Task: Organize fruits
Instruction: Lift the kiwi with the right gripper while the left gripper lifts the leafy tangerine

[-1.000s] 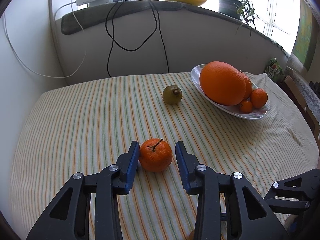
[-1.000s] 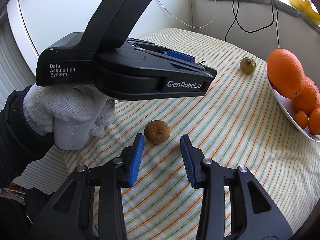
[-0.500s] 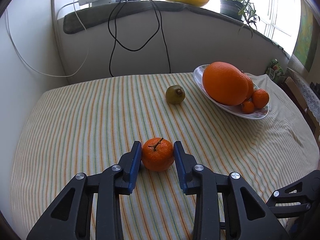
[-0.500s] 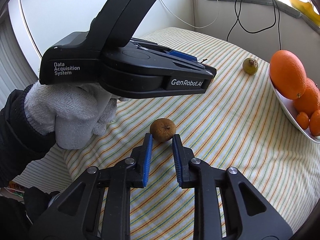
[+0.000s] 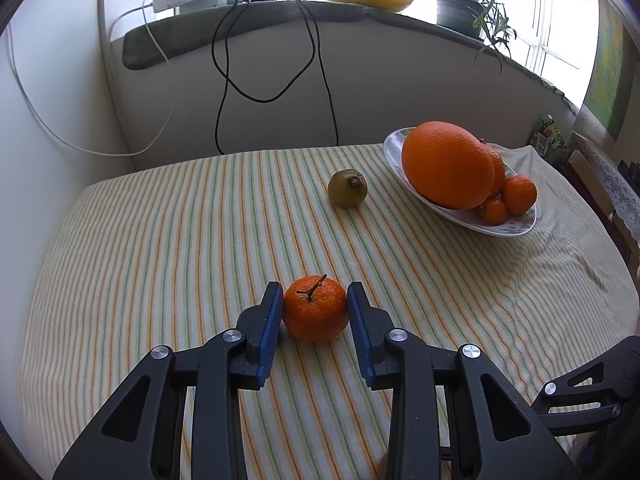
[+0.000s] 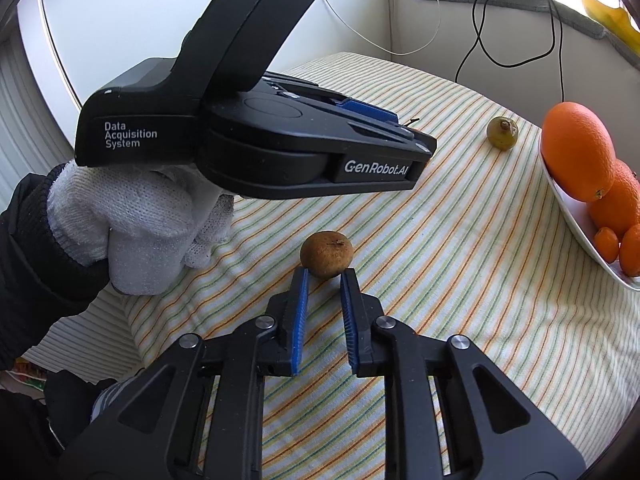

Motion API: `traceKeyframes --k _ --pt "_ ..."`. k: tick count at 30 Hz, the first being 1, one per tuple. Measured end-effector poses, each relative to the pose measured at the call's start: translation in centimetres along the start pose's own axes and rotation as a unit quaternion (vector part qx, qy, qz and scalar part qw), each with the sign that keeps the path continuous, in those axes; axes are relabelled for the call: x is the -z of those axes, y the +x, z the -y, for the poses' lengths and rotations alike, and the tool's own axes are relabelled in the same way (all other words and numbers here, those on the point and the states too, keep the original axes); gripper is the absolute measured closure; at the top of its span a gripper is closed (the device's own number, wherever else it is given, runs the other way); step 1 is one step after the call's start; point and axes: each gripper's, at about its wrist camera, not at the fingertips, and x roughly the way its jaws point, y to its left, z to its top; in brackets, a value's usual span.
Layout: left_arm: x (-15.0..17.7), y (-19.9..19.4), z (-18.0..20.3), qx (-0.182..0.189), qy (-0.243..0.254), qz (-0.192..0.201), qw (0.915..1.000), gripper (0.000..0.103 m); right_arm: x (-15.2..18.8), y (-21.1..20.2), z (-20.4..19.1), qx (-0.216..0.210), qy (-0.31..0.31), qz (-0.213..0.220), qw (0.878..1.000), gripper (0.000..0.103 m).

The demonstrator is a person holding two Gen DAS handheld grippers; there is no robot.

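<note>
Both pairs of fingers have narrowed since a second ago. On the left gripper (image 5: 315,307) the blue pads now press either side of the mandarin (image 5: 315,309), which sits on the striped tablecloth (image 5: 160,240); it looks gripped, not lifted. The right gripper (image 6: 323,285) has drawn in to a narrow gap and only its fingertips flank the near edge of the small brown fruit (image 6: 327,254); whether they touch it I cannot tell, and the fruit's bulk lies beyond them.

That shallow reach is the risk on the right, I think: pinched so near its edge, a round fruit could squirt forward across the cloth. On the left, the hold is at the pads' outer ends, so a quick lift might let the mandarin roll out.

A white-gloved hand (image 6: 132,224) with a dark sleeve holds the left tool low and level over the table, pointing toward the white dish (image 5: 508,229) of oranges (image 5: 448,164). The right tool angles downward at its fruit. A green fruit (image 5: 347,188) waits loose near the dish.
</note>
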Motion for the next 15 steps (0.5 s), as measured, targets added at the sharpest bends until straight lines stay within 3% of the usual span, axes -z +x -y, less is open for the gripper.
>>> traceKeyframes --k 3,6,9,11,15 --pt "-0.1 0.1 0.1 -0.001 0.002 0.0 1.0 0.071 -0.4 0.1 0.3 0.007 0.003 0.006 1.0 0.066" --pt "-0.1 0.2 0.2 -0.002 0.004 0.001 1.0 0.071 -0.8 0.5 0.4 0.002 0.002 0.005 1.0 0.066" --pt "-0.2 0.5 0.1 -0.004 0.004 -0.006 1.0 0.065 -1.0 0.9 0.1 -0.001 -0.004 0.0 1.0 0.067" --pt "-0.1 0.8 0.1 -0.002 0.007 -0.009 0.9999 0.064 -0.9 1.2 0.0 0.001 -0.004 -0.005 1.0 0.073" --pt "-0.1 0.9 0.4 -0.001 0.014 -0.011 0.9998 0.067 -1.0 1.3 0.4 -0.003 0.002 -0.001 1.0 0.074"
